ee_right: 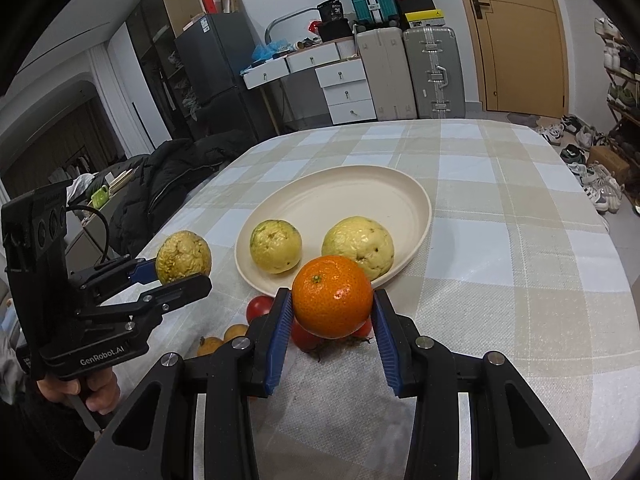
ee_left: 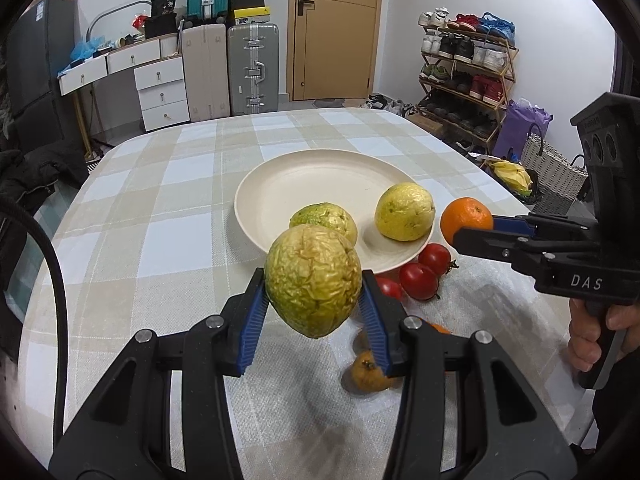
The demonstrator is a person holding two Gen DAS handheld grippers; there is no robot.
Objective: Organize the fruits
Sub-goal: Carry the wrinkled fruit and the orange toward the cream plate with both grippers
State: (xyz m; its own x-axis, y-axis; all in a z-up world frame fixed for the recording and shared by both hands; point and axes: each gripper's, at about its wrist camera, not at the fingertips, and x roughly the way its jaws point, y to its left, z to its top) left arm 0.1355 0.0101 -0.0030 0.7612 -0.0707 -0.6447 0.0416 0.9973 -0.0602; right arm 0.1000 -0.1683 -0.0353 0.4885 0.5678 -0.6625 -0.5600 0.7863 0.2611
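My left gripper is shut on a wrinkled yellow-green guava and holds it above the cloth, just in front of the cream plate. Two more guavas lie on the plate's near side. My right gripper is shut on an orange held above the tomatoes, near the plate's front edge. The orange also shows in the left wrist view, the held guava in the right wrist view.
Red tomatoes and small brownish fruits lie on a white cloth before the plate. The table has a checked tablecloth. Suitcases, drawers and a shoe rack stand beyond.
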